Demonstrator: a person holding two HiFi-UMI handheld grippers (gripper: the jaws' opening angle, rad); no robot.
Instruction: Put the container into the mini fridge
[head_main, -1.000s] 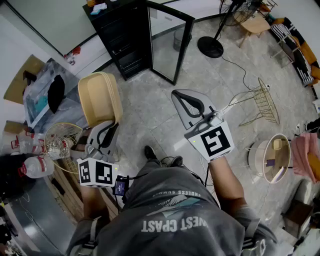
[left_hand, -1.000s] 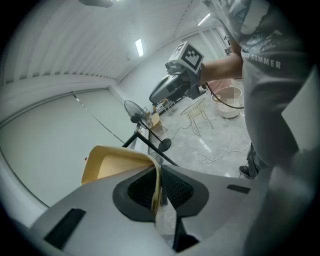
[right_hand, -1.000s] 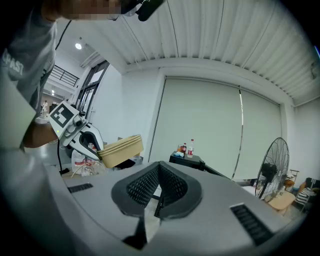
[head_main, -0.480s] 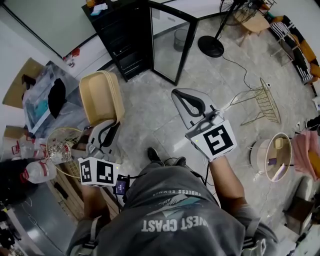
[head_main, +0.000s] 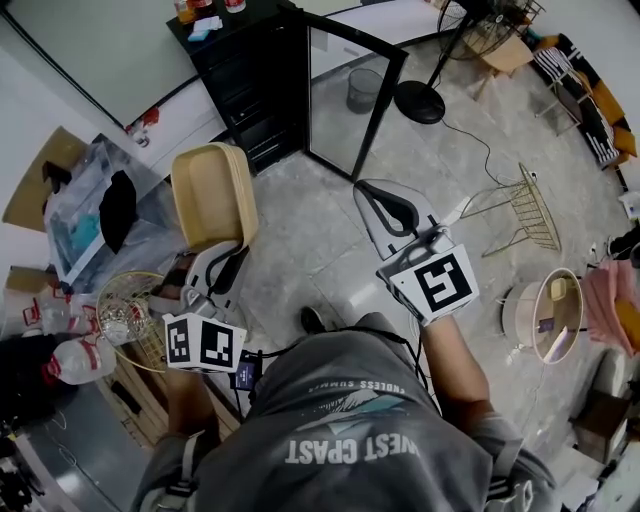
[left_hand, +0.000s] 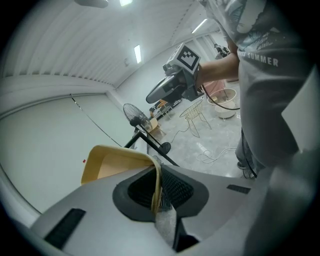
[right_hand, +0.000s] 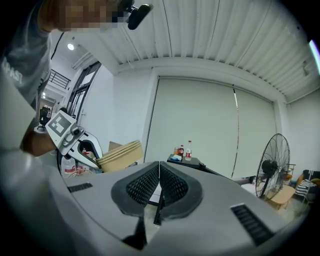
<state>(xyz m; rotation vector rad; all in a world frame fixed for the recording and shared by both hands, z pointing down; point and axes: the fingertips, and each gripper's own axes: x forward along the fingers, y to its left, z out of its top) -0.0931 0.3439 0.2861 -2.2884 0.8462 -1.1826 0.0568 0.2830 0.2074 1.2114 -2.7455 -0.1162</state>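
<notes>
- One tan plastic container (head_main: 208, 195) is held in the air above the pale tiled floor (head_main: 300, 235). It is outside the mini fridge (head_main: 250, 85), a little short of its open front.
- The left hand-held gripper (head_main: 226, 250) grips the container by its lower edge. In the left gripper view the jaws are narrow, with the container's thin rim wall (left_hand: 156, 185) pinched between the pads.
- The right hand-held gripper (head_main: 378, 192) is held level beside it, apart from the container. Its jaws are closed against each other with nothing between them.
- The mini fridge is black and stands against the wall, with its glass door (head_main: 352, 100) swung open.
- Small bottles (right_hand: 188, 149) stand on top of the fridge.
- A standing fan (head_main: 420, 95) is on the floor to the right of the door.
</notes>
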